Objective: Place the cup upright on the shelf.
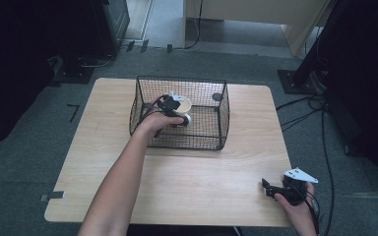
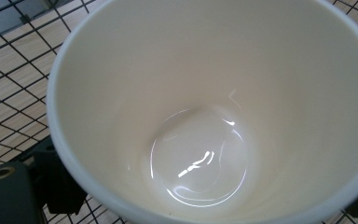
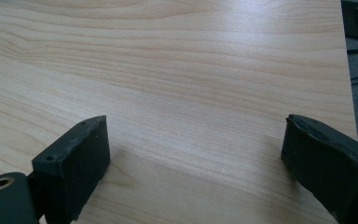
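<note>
A white cup is inside the black wire basket at the table's middle back. My left gripper reaches in over the basket's near left side and is shut on the cup. In the left gripper view I look straight into the cup's empty, glossy inside. One black finger presses its outer wall at the lower left, and wire mesh lies behind. My right gripper rests low over the table's front right corner. Its jaws stand wide open over bare wood.
The wooden table stands on grey carpet. A small dark round object sits at the basket's far right. Cables and black stands lie on the floor to the right, and more equipment at the back left.
</note>
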`<action>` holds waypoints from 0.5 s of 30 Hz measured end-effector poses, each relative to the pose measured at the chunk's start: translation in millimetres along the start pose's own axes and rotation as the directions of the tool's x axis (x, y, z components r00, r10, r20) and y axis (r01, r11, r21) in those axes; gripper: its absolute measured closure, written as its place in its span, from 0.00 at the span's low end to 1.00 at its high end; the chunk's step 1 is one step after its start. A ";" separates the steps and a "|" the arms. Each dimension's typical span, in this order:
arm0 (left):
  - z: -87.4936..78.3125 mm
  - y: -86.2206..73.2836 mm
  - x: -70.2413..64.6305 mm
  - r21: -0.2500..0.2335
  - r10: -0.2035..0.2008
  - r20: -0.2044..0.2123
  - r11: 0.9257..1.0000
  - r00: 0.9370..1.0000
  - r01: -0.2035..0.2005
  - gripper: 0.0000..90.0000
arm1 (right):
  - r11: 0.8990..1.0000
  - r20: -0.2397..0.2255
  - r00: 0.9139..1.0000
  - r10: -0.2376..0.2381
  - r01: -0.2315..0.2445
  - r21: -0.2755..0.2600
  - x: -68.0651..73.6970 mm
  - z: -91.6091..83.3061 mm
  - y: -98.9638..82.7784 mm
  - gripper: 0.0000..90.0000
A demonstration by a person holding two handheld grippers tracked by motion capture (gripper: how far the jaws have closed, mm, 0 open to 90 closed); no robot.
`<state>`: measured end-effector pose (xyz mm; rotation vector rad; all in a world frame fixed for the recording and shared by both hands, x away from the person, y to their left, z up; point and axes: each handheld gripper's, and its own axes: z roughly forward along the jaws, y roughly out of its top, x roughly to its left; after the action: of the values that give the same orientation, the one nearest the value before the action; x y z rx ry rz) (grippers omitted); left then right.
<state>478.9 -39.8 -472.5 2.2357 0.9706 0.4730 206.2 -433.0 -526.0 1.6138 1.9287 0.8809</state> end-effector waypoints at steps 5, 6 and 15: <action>-4.5 0.3 2.7 0.048 0.001 -0.018 0.999 1.000 0.000 0.00 | 1.000 0.001 1.000 -0.001 0.001 0.000 0.0 0.1 0.0 0.09; -4.5 0.3 2.7 0.048 0.001 -0.018 0.999 1.000 0.000 0.00 | 1.000 0.001 1.000 -0.001 0.001 0.000 0.0 0.1 0.0 0.09; -15.4 2.2 5.1 0.069 -0.017 -0.028 0.997 0.999 0.019 0.00 | 1.000 0.000 1.000 -0.002 0.002 0.000 0.0 0.1 0.0 0.09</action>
<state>475.0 -30.7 -459.5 2.2862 1.0345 0.4694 206.3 -432.9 -526.0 1.6120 1.9292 0.8801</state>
